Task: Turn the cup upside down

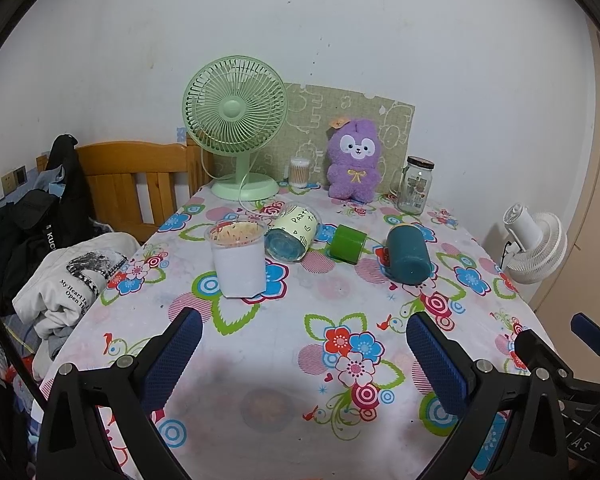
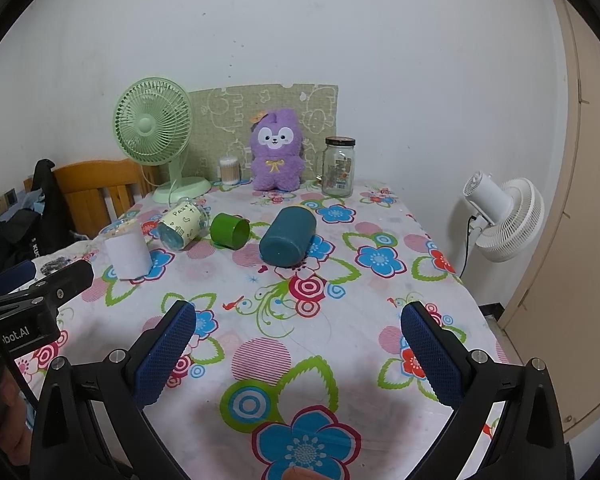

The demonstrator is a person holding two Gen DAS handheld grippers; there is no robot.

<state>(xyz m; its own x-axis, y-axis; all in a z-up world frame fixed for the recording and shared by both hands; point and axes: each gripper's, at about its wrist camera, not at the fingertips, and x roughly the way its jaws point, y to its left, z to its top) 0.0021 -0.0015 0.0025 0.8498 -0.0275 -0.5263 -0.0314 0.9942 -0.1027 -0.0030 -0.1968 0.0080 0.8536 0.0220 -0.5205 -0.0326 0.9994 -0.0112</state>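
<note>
Several cups sit mid-table on the floral cloth. A dark teal mug (image 1: 407, 254) (image 2: 287, 237) lies on its side, base toward me. A small green cup (image 1: 348, 243) (image 2: 230, 230) lies on its side. A clear cup with a cream paper sleeve (image 1: 293, 233) (image 2: 181, 226) lies on its side. A clear cup with a white sleeve (image 1: 239, 258) (image 2: 126, 250) stands upright with sticks inside. My left gripper (image 1: 304, 344) and right gripper (image 2: 298, 340) are both open and empty, above the near part of the table, well short of the cups.
At the table's back stand a green desk fan (image 1: 236, 128), a cotton-swab tub (image 1: 300, 172), a purple plush toy (image 1: 354, 160) and a glass jar (image 1: 416, 186). A white fan (image 2: 500, 216) stands off the right edge. Clothes (image 1: 72, 280) and a wooden headboard (image 1: 136, 184) lie left.
</note>
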